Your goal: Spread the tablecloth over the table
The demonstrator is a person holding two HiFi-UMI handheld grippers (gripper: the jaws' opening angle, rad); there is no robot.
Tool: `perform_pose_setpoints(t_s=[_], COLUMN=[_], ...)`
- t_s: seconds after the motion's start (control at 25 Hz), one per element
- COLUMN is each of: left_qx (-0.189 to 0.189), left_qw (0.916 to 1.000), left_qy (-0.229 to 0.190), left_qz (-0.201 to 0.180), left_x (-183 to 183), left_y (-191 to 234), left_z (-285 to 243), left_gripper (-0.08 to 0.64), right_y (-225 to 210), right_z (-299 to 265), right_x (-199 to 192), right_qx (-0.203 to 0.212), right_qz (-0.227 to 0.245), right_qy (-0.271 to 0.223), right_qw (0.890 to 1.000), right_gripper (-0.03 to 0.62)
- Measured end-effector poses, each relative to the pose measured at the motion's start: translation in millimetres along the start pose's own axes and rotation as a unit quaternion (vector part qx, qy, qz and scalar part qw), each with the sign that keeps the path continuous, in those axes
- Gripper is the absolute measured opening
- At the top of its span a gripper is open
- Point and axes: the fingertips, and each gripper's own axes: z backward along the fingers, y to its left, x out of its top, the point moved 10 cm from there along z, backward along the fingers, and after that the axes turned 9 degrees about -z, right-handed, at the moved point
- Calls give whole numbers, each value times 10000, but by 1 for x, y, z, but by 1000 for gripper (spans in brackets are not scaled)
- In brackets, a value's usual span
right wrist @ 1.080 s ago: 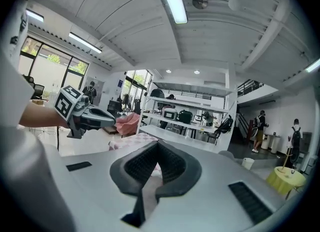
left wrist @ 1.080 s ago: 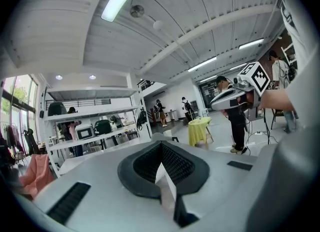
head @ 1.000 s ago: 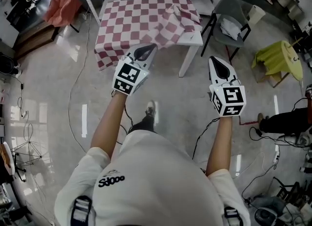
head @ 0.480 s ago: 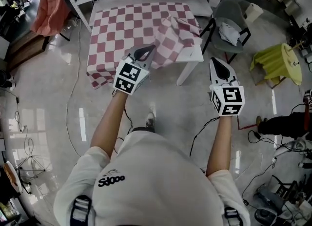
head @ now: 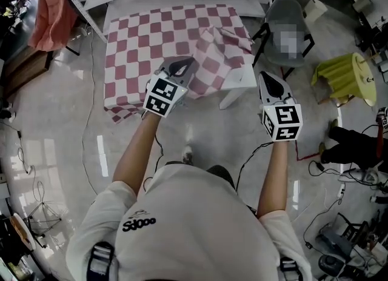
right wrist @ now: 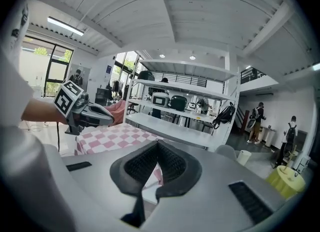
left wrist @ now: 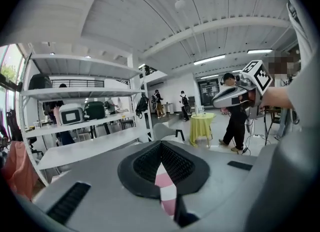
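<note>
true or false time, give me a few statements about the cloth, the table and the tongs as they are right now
1. The tablecloth is red-and-white checked. True.
2. It lies flat over the whole table. False: its near right corner is bunched back, leaving a bare white table corner.
3. The left tongs and right tongs stand wide open. False: both are shut.
4. A yellow-draped stand is on the floor to the person's right. True.
5. A grey chair stands by the table's right side. True.
</note>
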Motion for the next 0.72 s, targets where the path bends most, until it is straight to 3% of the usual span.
perform_pose_setpoints(t_s=[0.4,0.72], left_qx=[-4,184], left_qw=[9992,9949], left_qy=[317,713], left_qz=[228,685], left_x=[-27,-42], left_y=[20,30], left_z=[-47,-102], left_gripper=[28,38], right_y=[-38,-94], right_z=[-60,-136], right_x=[-14,-32], right_qx=[80,815], right_qz=[-58,53], right_qy=[196,727], right_qw=[9998,9940], right_gripper=[29,108])
